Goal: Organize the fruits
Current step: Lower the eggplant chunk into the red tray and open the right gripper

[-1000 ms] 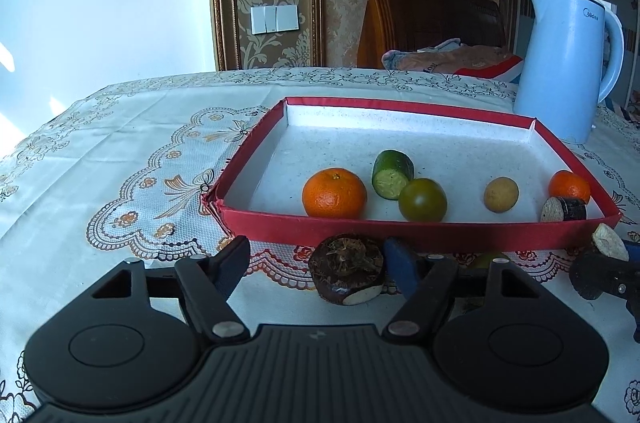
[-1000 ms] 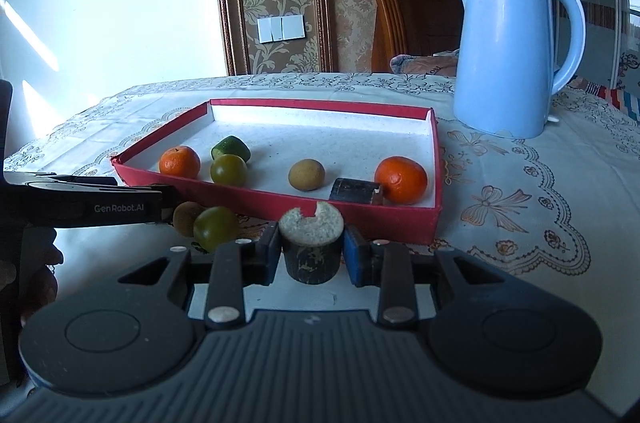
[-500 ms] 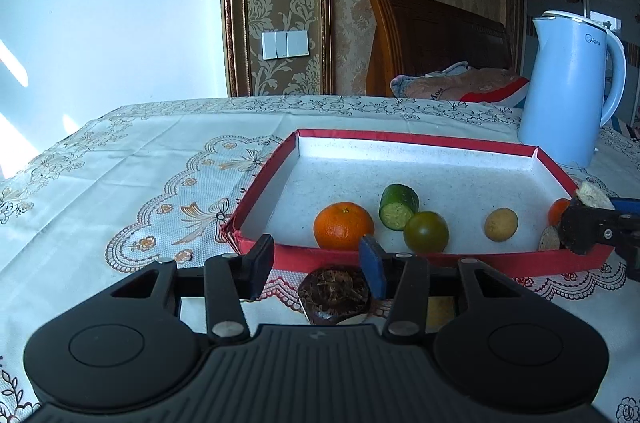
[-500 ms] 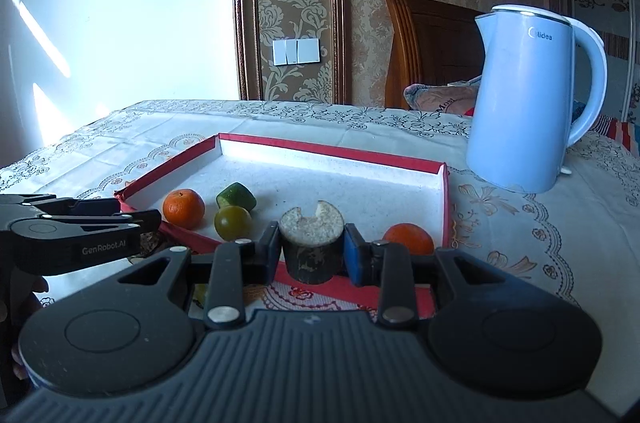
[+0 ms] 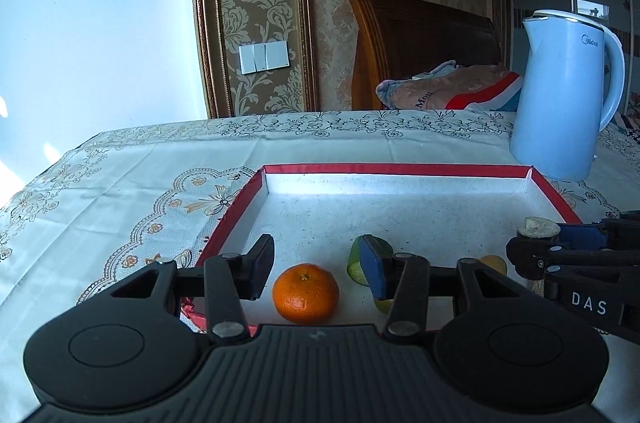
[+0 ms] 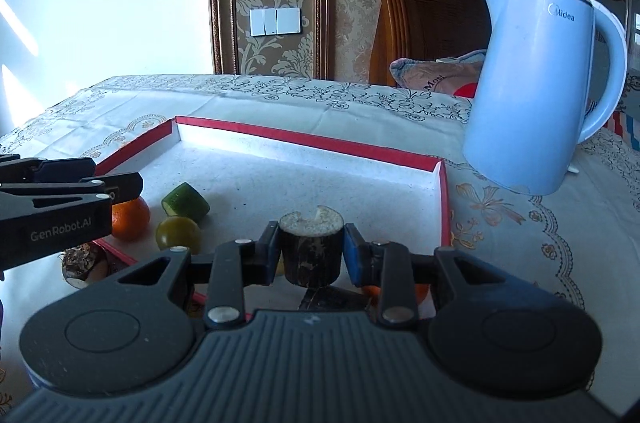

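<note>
**A:** Red-rimmed tray (image 5: 396,169) on the counter (image 5: 160,163), left view. What about the left tool (image 5: 317,257)?

**B:** Its jaws have just been closing but stand apart, empty. An orange (image 5: 306,293) sits in the tray beyond them.

**A:** Right view?

**B:** Right tool (image 6: 312,243) clamped on a dark cut chunk (image 6: 311,257), above the tray's near edge.

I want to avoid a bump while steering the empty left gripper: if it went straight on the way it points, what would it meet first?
Most likely the orange: it lies in the red tray straight ahead of the open left gripper, framed between its fingers. Depth is hard to judge; the cut green piece lies just right of that line.
</note>
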Action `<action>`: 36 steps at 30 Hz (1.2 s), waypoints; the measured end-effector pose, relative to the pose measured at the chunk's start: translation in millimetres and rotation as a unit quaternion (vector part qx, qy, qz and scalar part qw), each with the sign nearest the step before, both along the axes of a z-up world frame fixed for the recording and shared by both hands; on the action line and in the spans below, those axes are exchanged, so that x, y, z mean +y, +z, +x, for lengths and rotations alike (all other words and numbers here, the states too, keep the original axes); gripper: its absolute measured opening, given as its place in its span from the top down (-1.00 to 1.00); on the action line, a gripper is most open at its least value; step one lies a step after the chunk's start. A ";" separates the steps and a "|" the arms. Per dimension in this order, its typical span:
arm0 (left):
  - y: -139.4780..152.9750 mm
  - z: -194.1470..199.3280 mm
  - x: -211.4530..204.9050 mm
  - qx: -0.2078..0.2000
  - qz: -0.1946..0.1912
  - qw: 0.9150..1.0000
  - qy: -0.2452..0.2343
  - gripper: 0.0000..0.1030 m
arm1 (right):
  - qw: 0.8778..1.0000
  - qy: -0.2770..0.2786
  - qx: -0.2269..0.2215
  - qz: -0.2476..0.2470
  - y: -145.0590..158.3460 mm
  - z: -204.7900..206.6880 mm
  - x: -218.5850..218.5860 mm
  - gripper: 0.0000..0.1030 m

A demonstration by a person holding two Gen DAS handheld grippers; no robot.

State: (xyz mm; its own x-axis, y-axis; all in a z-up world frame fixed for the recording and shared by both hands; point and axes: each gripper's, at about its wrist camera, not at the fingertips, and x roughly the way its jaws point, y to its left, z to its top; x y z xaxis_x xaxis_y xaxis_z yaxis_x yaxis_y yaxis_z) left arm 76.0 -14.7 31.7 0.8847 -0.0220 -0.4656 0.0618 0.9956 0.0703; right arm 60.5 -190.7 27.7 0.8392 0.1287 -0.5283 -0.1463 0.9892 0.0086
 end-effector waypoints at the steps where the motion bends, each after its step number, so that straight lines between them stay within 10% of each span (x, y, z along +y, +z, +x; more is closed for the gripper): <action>1: -1.2 3.6 0.1 0.004 -0.001 1.000 0.000 0.09 | 1.000 -0.001 0.001 0.002 -1.0 1.4 -1.1 0.40; 36: -17.4 15.1 -20.1 0.004 0.027 1.000 -0.013 -0.13 | 1.000 -0.002 -0.010 0.003 -8.6 -0.8 4.2 0.21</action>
